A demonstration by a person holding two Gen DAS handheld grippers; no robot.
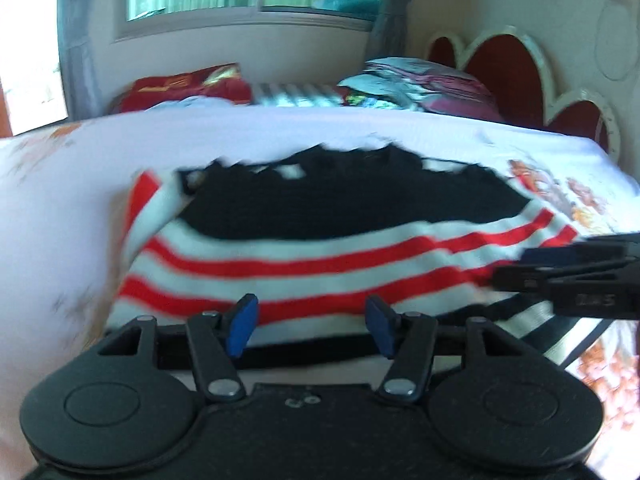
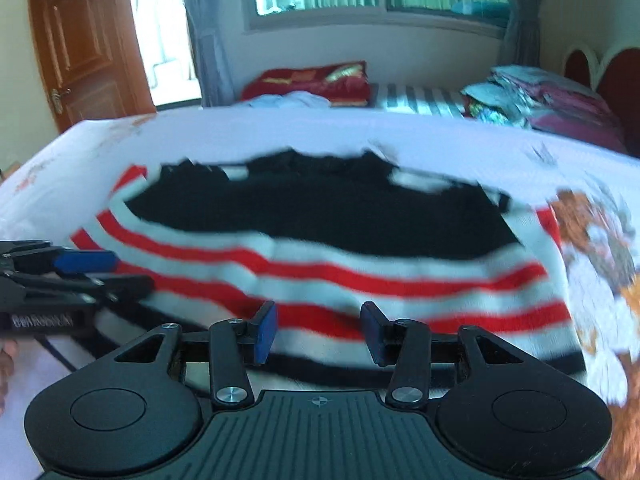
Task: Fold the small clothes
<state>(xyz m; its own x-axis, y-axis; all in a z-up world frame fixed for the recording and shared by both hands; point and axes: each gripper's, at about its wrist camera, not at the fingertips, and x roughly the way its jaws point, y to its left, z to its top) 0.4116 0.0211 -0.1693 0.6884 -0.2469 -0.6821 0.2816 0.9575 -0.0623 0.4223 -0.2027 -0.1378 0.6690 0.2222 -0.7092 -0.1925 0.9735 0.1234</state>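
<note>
A small knitted garment [image 1: 320, 256], black at the far part with red and white stripes nearer me, lies spread on the white bedsheet [image 1: 80, 184]; it also shows in the right wrist view [image 2: 328, 256]. My left gripper [image 1: 312, 322] is open at the garment's near hem, its blue pads apart with nothing between them. My right gripper [image 2: 318, 326] is open the same way at the near hem, further right. Each gripper shows in the other's view: the right one at the right edge [image 1: 532, 264], the left one at the left edge [image 2: 92, 268].
The bed carries a red cushion [image 2: 312, 80], a striped pillow [image 2: 416, 100] and a pile of colourful clothes [image 2: 532, 96] at the far side. A red headboard [image 1: 504, 64] is at the right, a wooden door [image 2: 80, 48] at the left, windows behind.
</note>
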